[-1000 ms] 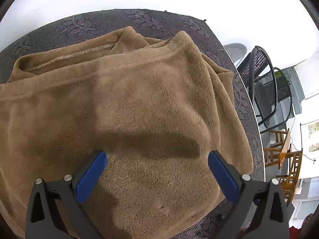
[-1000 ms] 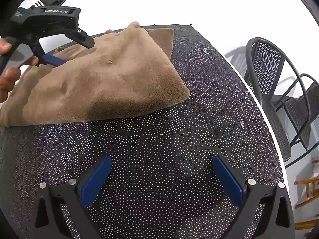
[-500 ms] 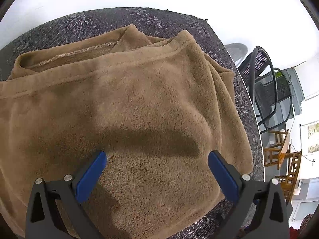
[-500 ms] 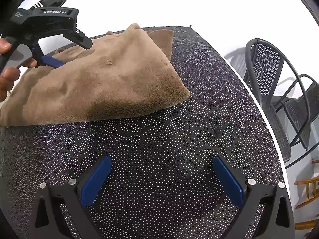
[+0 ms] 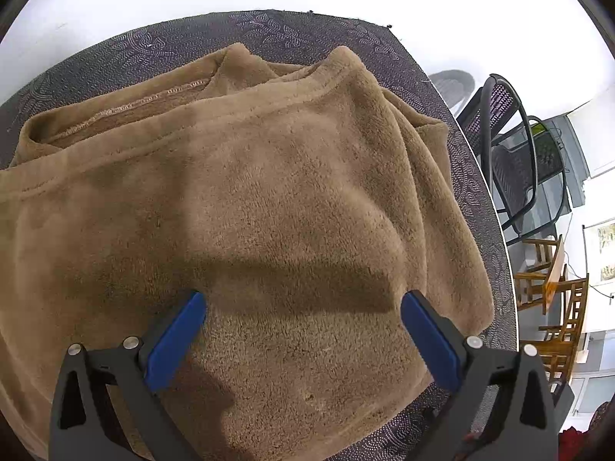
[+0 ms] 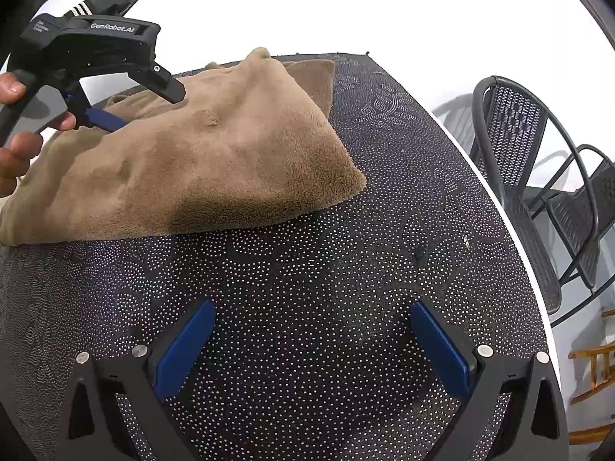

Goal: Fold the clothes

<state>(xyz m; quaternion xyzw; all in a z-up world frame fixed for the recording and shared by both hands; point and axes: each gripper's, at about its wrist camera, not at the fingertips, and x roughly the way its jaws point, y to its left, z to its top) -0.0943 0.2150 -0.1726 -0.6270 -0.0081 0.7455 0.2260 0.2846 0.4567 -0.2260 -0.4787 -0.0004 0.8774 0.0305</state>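
A brown fleece garment [image 5: 269, 199] lies folded on a dark dotted tablecloth [image 5: 161, 42], its stitched hem showing at the far left. My left gripper [image 5: 301, 299] hovers just above it, open, with nothing between the blue pads. In the right wrist view the same garment [image 6: 215, 161] sits at the upper left, and the left gripper [image 6: 142, 100], held by a hand [image 6: 15, 146], hangs over its far side. My right gripper [image 6: 313, 309] stands open over bare tablecloth [image 6: 315, 276], well short of the garment's near edge.
The table's right edge [image 6: 511, 230] curves close by. Beyond it stand black mesh chairs [image 6: 511, 146] on a white floor, with wooden chairs [image 5: 553, 288] further off. Bare cloth lies to the right of the garment.
The left gripper has drifted back slightly, so the garment sits a little further up in its view. The right gripper has not moved.
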